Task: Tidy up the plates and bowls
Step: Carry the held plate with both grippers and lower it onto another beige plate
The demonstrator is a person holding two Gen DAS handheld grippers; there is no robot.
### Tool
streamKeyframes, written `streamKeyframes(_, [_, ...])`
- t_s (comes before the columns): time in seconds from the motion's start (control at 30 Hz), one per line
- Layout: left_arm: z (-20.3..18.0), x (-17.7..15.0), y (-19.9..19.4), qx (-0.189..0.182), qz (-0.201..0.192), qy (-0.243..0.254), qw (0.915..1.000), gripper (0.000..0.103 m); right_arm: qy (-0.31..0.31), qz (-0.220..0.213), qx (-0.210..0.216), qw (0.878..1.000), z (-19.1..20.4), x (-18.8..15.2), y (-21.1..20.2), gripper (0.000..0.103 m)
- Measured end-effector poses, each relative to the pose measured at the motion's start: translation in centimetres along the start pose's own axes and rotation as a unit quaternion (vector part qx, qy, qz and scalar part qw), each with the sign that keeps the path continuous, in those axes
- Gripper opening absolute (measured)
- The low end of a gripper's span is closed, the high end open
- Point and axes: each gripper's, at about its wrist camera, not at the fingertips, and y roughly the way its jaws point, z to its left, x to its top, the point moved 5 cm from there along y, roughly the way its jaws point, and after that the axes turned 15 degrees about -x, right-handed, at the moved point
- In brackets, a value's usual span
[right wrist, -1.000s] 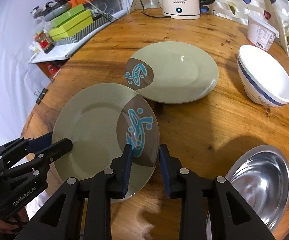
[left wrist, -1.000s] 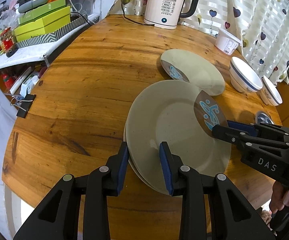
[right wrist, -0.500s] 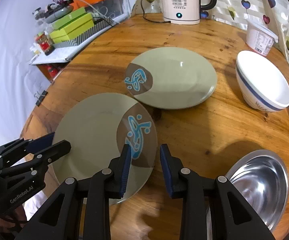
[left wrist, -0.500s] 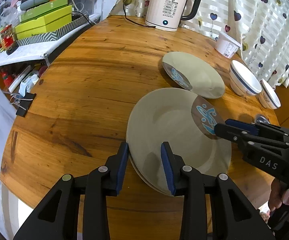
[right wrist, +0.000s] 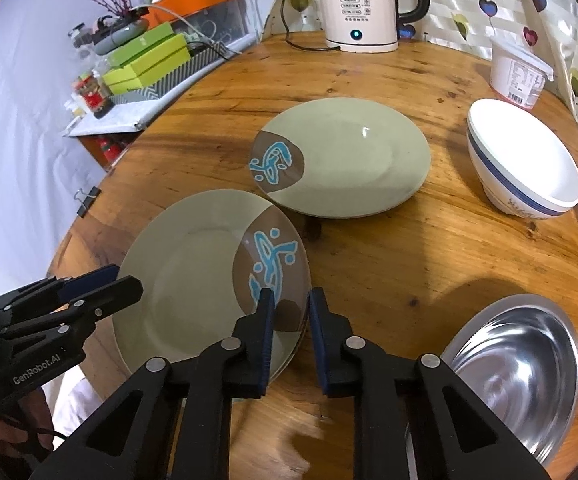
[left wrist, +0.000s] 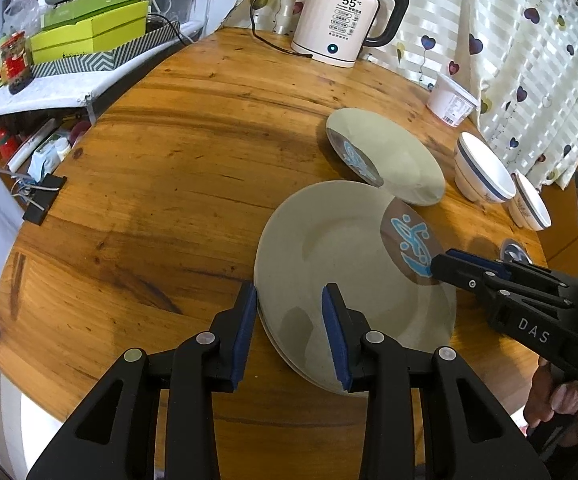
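Near plates: a short stack of green plates [right wrist: 193, 272] lay on the table [left wrist: 161, 168] at its near edge, the top one with a brown patch and a blue motif; a second rim showed under it.
Left gripper [left wrist: 289, 320]: your fingers stood apart, straddling the stack's left rim; the plate edge ran between the pads, and neither pad pressed on it.
Right gripper [right wrist: 291, 320]: your fingers were closing, with the stack's right rim, at the brown patch, between them; whether the pads already touched the plate you could not tell from either view.
Far plate [right wrist: 341, 156]: a matching green plate lay flat farther in, just beyond the stack; its rim sat very near the stack's, and contact could not be told.
White bowls: a white bowl with a blue band [right wrist: 525, 164] stood right of the far plate; a second such bowl [left wrist: 529, 208] sat just beside it.
Steel bowl [right wrist: 517, 364]: it rested at the near right, apart from the stack.
Far side: a kettle [left wrist: 345, 16] stood against the curtain, and a white tub [right wrist: 519, 74] sat to its right.
Hands: your right hand [left wrist: 569, 400] gripped its handle.
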Motion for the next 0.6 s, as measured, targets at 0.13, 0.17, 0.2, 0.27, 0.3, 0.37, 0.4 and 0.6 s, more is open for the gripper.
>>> streamKeyframes(0.13, [0.02,-0.1,-0.06,-0.002,-0.001,-0.001,1.0,0.035,-0.001,0.0,0.002,1.0,-0.02,-0.03,0.03,0.017])
streamKeyframes(0.17, [0.03,-0.08,-0.07,-0.003,-0.001,-0.001,1.0,0.035,0.0,0.001,0.003,1.0,-0.04,-0.01,0.04,0.017])
streamKeyframes(0.2, [0.03,-0.09,-0.07,-0.004,-0.001,-0.001,1.0,0.035,0.0,0.001,0.003,1.0,-0.04,-0.02,0.04,0.017])
streamKeyframes(0.27, [0.07,-0.1,-0.08,-0.004,-0.002,-0.001,1.0,0.035,0.0,0.001,0.003,1.0,-0.05,-0.01,0.04,0.017])
streamKeyframes(0.3, [0.07,-0.09,-0.08,-0.004,-0.001,-0.002,1.0,0.035,0.0,0.001,0.003,1.0,-0.05,-0.01,0.05,0.017])
streamKeyframes(0.37, [0.05,-0.1,-0.1,-0.006,-0.001,-0.002,1.0,0.035,0.001,0.001,0.005,1.0,-0.09,-0.03,0.02,0.017])
streamKeyframes(0.4, [0.07,-0.09,-0.14,-0.007,-0.001,-0.003,1.0,0.035,0.001,0.001,0.005,1.0,-0.11,-0.04,0.02,0.017])
streamKeyframes(0.6, [0.24,0.31,-0.89,-0.013,-0.013,-0.004,0.9998,0.035,0.016,-0.003,0.016,1.0,-0.91,0.22,-0.61,0.017])
